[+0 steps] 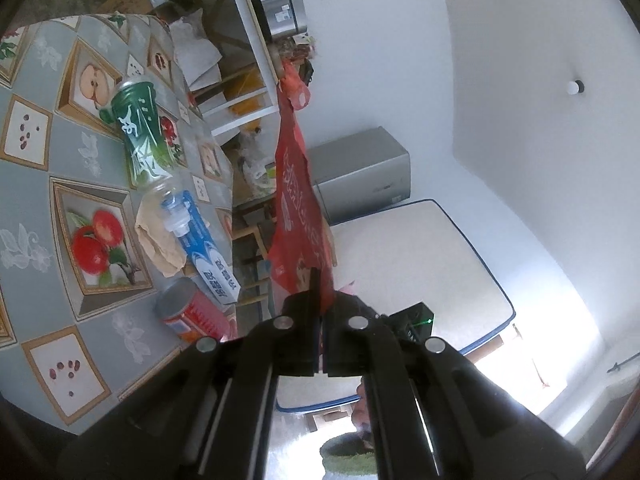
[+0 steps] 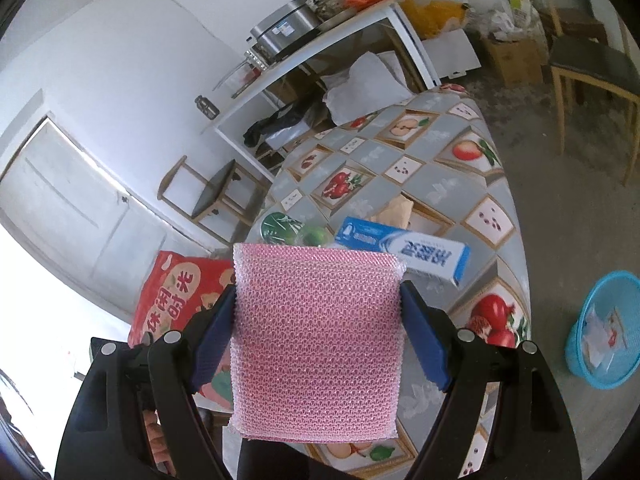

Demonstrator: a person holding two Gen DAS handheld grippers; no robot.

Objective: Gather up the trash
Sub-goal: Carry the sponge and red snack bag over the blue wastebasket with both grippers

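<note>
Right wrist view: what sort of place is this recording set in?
Probably a lived-in home room used for dining and storage: a table under a fruit-print tablecloth, wooden chairs, and a white side table carrying a steel cooker.

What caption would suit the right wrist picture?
Right hand-held gripper holds pink bubble wrap above the fruit-patterned table; blue basket on the floor.

The left claw (image 1: 321, 312) pinches a red bag (image 1: 298, 200). On the tabletop (image 1: 48, 184) lie a green bottle (image 1: 140, 136), toothpaste box (image 1: 208, 252) and can (image 1: 192, 316).
</note>
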